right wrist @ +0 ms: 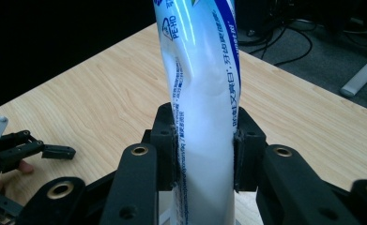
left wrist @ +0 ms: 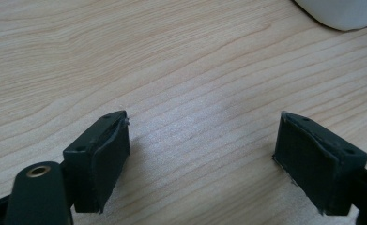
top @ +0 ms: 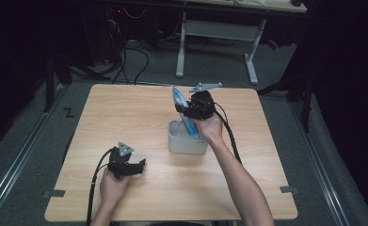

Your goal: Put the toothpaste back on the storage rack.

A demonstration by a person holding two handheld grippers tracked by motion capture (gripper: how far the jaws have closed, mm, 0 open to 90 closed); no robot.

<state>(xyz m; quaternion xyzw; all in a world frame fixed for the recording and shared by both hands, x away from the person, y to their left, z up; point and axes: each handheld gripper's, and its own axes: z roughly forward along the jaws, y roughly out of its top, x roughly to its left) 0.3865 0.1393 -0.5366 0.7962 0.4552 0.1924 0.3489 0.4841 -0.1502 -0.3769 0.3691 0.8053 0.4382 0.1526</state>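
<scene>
Work in hand: a tube (right wrist: 204, 93) of toothpaste is held upright over a white holder (top: 186, 141) in the middle of the worktop (top: 125, 113); by the look of it, it is either going into the holder or coming out.

Right tool (right wrist: 204, 159): clamped on the tube, a pad pressing each side low on the body. The tube's wall is dented in just above the pads.

Left tool (left wrist: 200, 154): jaws wide apart with bare wood between them; it rests low on the worktop near the front edge, well apart from the holder.

Tube: tilted, its flat crimped end up and leaning away from the person; in the high view its lower end sits at the holder's mouth. Whether it touches the bottom I cannot tell.

Holder: a pale, box-like cup with rounded corners, standing upright, held by nothing.

Risk, tipping: the holder is light and free. A sideways drag by the tube against its wall could tilt or slide it, since the left tool is not bracing it.

Risk, squeeze: the grip bites a soft body. Harder pressure could crease it further or force paste toward the cap.

Risk, slip: the skin is glossy and the grip sits low, so the long top part may swing and the tube could twist between the pads.

Risk, lean: let go at this tilt, the tube may fall against the rim and pull the holder over.
</scene>
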